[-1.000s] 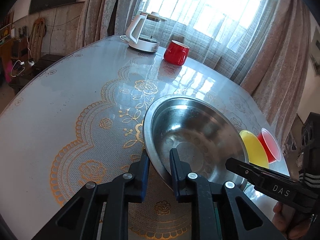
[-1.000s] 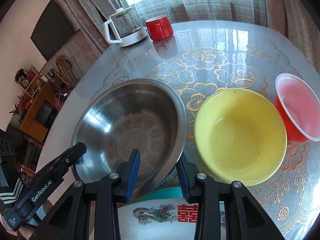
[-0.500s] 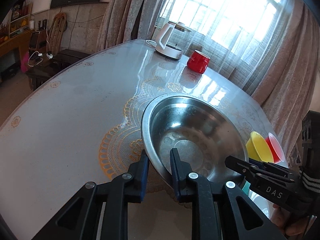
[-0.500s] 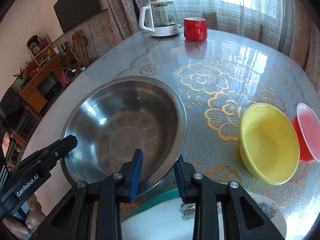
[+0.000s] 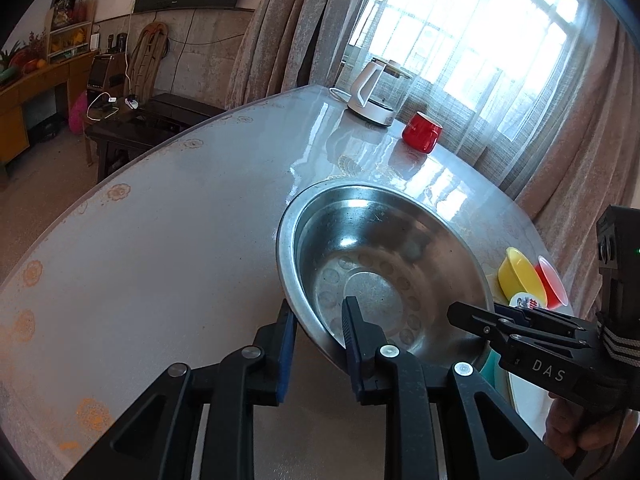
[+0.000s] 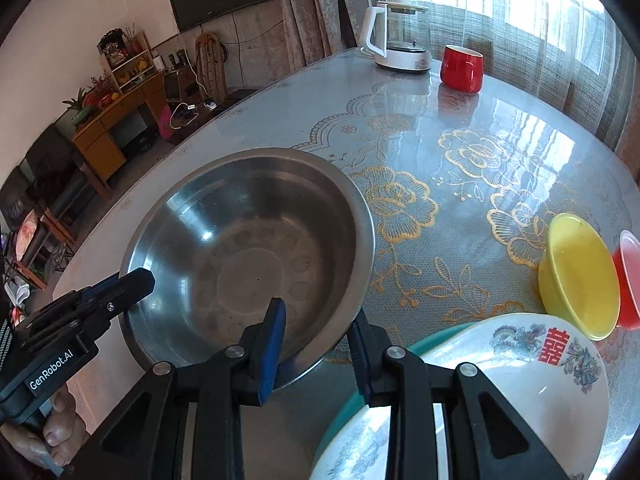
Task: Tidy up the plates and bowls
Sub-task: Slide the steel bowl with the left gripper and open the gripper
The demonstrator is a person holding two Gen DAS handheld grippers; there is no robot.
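Both the left gripper (image 5: 318, 334) and right gripper (image 6: 316, 330) have their fingers clamped on the near rim of the large round stainless-steel bowl (image 6: 248, 248), held above the lace-patterned worktop (image 6: 460, 184), with the yellow plastic bowl (image 6: 576, 276) at three o'clock.

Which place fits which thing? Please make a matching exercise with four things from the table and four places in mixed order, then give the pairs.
Things:
1. steel bowl
2. yellow bowl
3. red mug
4. white plate

Places:
A. beside the kettle, at the far edge of the table
B. its rim between the fingers of both grippers
C. nearest to the right wrist camera, under the right gripper
D. next to the red plastic cup

Pairs: 1-B, 2-D, 3-A, 4-C
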